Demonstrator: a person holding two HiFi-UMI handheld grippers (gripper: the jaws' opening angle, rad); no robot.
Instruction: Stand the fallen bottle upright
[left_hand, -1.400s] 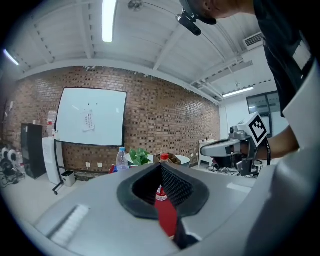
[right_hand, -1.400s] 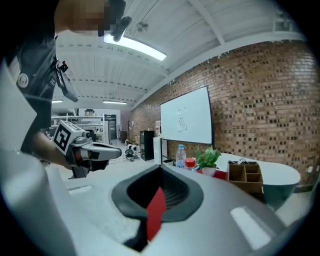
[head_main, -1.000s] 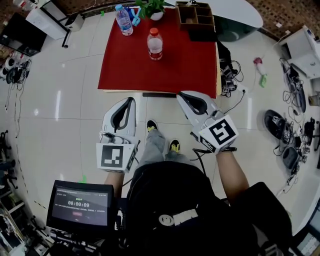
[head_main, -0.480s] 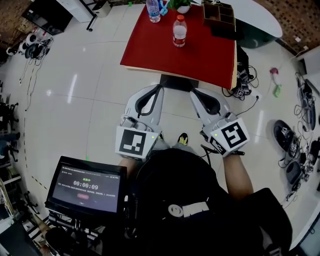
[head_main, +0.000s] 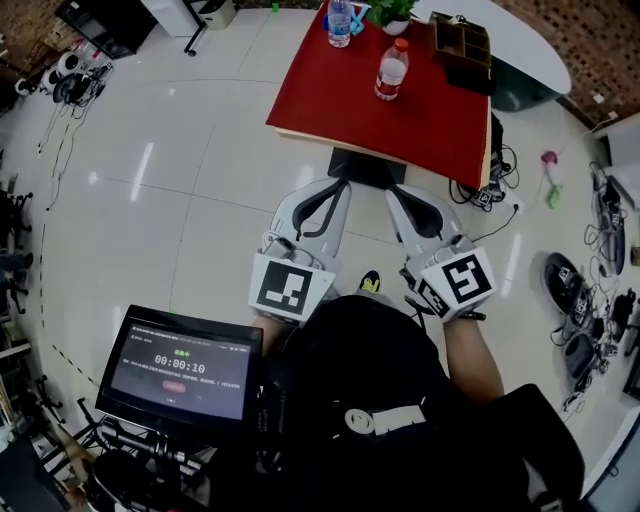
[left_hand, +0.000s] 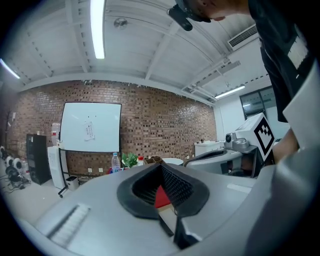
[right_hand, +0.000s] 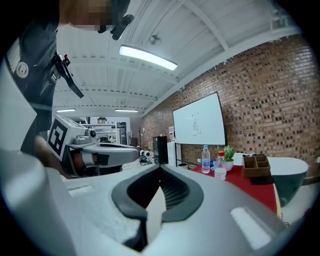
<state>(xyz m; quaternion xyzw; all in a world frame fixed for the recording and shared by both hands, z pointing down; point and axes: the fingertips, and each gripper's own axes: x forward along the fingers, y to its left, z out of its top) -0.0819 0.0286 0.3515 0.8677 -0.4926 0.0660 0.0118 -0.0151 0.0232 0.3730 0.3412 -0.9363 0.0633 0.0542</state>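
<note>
Standing upright on the red-topped table (head_main: 400, 130), the clear plastic bottle with the red cap and red label (head_main: 391, 70) sits in the upper middle of the head view, toward the table's far side. Behind it, at the top edge of the frame, a second clear bottle with a blue cap (head_main: 340, 20) also stands upright, next to a green plant in a white pot (head_main: 390, 10) and a brown wooden compartment box (head_main: 462, 40). No bottle lies on its side anywhere I can see, so I judge the task finished, with nothing left to right.

The left gripper (head_main: 338, 186) and the right gripper (head_main: 398, 192) are side by side in the middle of the frame, over the pale tiled floor (head_main: 180, 200), short of the table's near edge and well apart from both bottles. Each gripper view shows its jaws pressed together at the tips with nothing between them, so both are empty.
</note>
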